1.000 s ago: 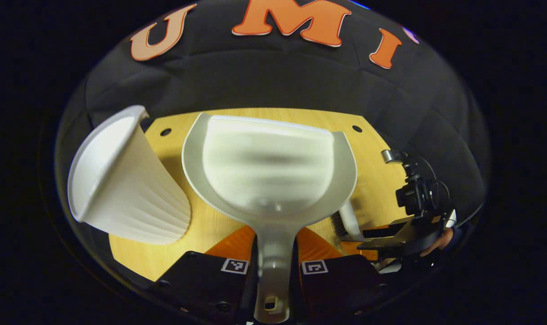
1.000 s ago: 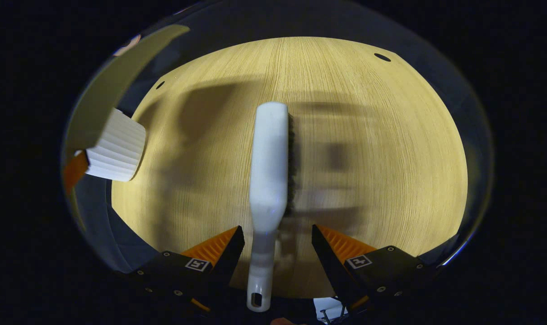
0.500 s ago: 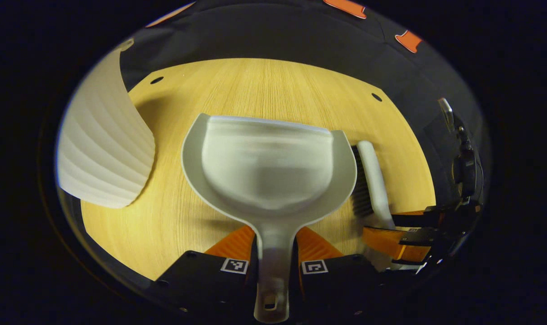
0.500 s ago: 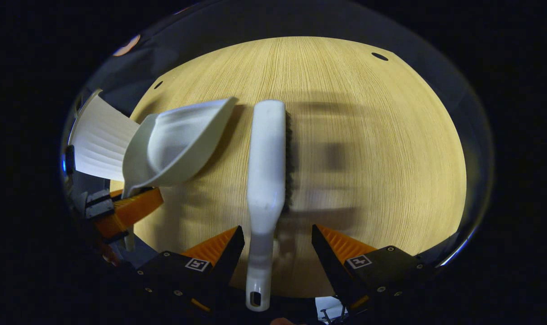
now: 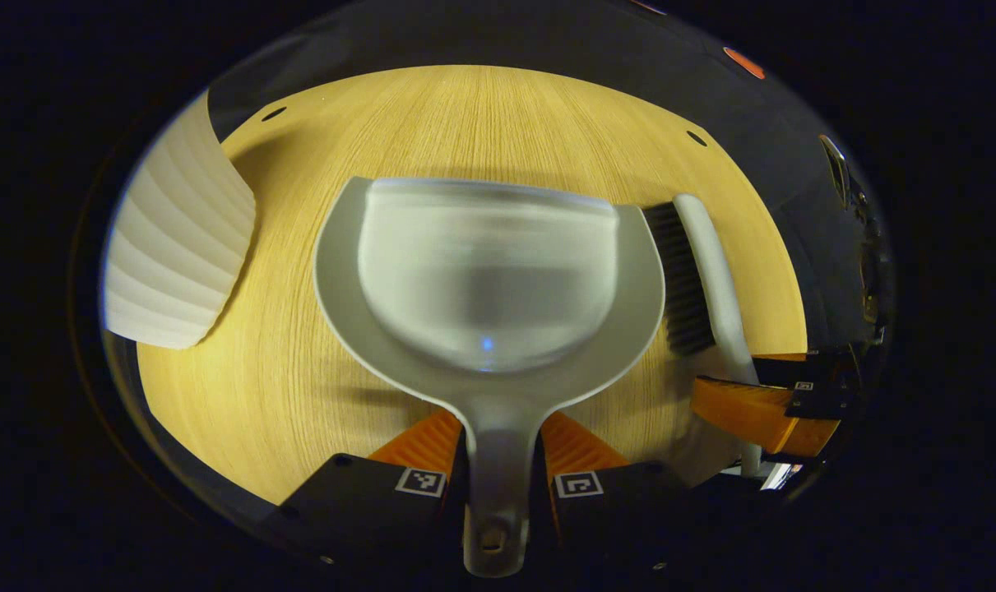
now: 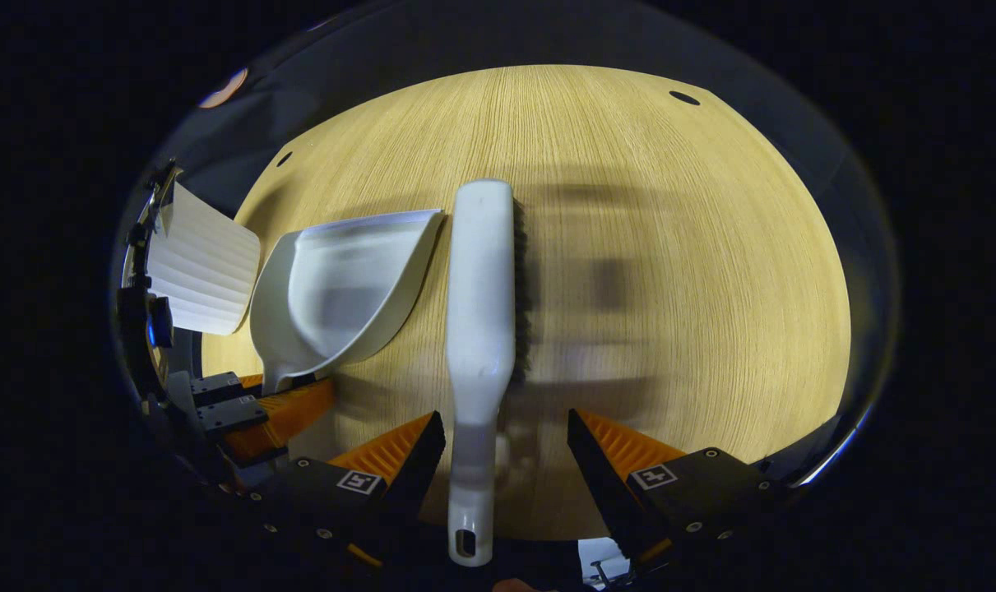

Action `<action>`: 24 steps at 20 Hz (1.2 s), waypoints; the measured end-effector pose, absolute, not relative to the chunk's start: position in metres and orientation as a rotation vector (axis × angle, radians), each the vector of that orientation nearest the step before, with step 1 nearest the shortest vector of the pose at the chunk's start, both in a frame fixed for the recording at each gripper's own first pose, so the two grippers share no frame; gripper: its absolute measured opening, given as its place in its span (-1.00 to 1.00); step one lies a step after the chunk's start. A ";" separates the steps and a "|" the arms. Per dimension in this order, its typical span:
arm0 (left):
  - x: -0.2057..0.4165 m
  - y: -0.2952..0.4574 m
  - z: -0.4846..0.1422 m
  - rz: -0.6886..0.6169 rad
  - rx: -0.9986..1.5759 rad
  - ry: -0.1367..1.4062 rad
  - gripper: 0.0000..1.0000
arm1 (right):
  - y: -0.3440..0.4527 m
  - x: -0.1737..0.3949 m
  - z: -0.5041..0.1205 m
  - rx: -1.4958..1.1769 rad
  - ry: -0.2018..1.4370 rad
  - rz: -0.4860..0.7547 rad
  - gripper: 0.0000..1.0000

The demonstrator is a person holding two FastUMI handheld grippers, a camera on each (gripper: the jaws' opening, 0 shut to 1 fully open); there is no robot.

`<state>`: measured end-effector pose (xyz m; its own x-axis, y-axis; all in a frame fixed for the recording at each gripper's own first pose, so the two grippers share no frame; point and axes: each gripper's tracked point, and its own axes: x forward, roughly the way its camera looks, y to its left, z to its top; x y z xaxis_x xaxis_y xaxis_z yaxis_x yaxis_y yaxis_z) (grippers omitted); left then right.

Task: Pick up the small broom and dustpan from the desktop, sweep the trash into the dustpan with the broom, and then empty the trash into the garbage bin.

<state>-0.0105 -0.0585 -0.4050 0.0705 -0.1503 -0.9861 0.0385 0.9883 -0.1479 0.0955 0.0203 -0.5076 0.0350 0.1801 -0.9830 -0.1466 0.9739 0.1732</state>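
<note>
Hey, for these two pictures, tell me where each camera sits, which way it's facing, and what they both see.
Left gripper view: rides the left tool, looking forward and down along its fingers at the dustpan, whose handle they clamp; the right tool shows at the right edge.
Right gripper view: rides the right tool, looking down along the broom, whose handle lies between its open fingers; the left tool sits at lower left.
Shared: dustpan, broom, ribbed white bin, wooden table.
</note>
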 end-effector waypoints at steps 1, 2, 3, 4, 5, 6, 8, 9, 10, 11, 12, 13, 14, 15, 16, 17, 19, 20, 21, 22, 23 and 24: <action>-0.013 -0.062 -0.405 -0.159 -0.078 1.504 -0.29 | 0.020 0.095 -0.507 0.029 1.514 0.248 0.87; -0.016 -0.066 -0.402 -0.190 -0.070 1.498 -0.27 | 0.019 0.096 -0.507 0.032 1.511 0.245 0.88; -0.019 -0.070 -0.400 -0.223 -0.059 1.497 -0.14 | 0.019 0.097 -0.506 0.038 1.508 0.244 0.87; -0.018 -0.070 -0.398 -0.245 -0.030 1.481 0.00 | 0.018 0.098 -0.504 0.043 1.505 0.239 0.88; -0.014 -0.069 -0.391 -0.255 -0.004 1.458 0.22 | 0.019 0.099 -0.502 0.054 1.494 0.238 0.88; -0.010 -0.068 -0.384 -0.266 0.006 1.439 0.24 | 0.018 0.102 -0.499 0.061 1.480 0.232 0.88; 0.003 -0.059 -0.365 -0.252 0.030 1.375 0.32 | 0.017 0.113 -0.489 0.073 1.437 0.218 0.88; 0.010 -0.050 -0.355 -0.235 0.044 1.343 0.34 | 0.015 0.120 -0.482 0.077 1.403 0.207 0.88; 0.024 -0.046 -0.346 -0.214 0.060 1.288 0.36 | 0.013 0.129 -0.471 0.084 1.357 0.197 0.88; 0.037 -0.040 -0.336 -0.196 0.076 1.240 0.39 | 0.013 0.139 -0.461 0.094 1.312 0.192 0.88; 0.051 -0.035 -0.323 -0.182 0.079 1.185 0.41 | 0.013 0.150 -0.451 0.103 1.266 0.186 0.88; 0.063 -0.031 -0.308 -0.172 0.077 1.137 0.48 | 0.012 0.159 -0.440 0.105 1.223 0.179 0.88; 0.075 -0.027 -0.288 -0.147 0.085 1.072 0.51 | 0.010 0.170 -0.427 0.103 1.169 0.172 0.88; 0.090 -0.023 -0.270 -0.129 0.101 1.004 0.63 | 0.008 0.183 -0.414 0.087 1.106 0.168 0.87; 0.107 -0.020 -0.249 -0.110 0.121 0.932 0.70 | 0.005 0.195 -0.400 0.066 1.044 0.166 0.87; 0.125 -0.018 -0.228 -0.097 0.140 0.852 0.84 | 0.004 0.205 -0.385 0.050 0.980 0.166 0.87; 0.142 -0.010 -0.186 -0.062 0.181 0.694 0.89 | 0.009 0.230 -0.352 0.052 0.852 0.172 0.87; 0.143 -0.012 -0.170 -0.053 0.198 0.621 0.89 | 0.014 0.238 -0.337 0.057 0.788 0.173 0.87; 0.151 -0.011 -0.147 -0.040 0.206 0.537 0.88 | 0.012 0.245 -0.323 0.055 0.721 0.171 0.87; 0.147 0.001 -0.149 -0.034 0.207 0.455 0.88 | 0.007 0.252 -0.301 0.049 0.649 0.170 0.87; 0.150 0.008 -0.133 -0.021 0.199 0.372 0.87 | 0.004 0.257 -0.279 0.042 0.582 0.169 0.86; 0.149 -0.008 -0.138 -0.018 0.186 0.314 0.85 | 0.000 0.263 -0.262 0.037 0.515 0.170 0.86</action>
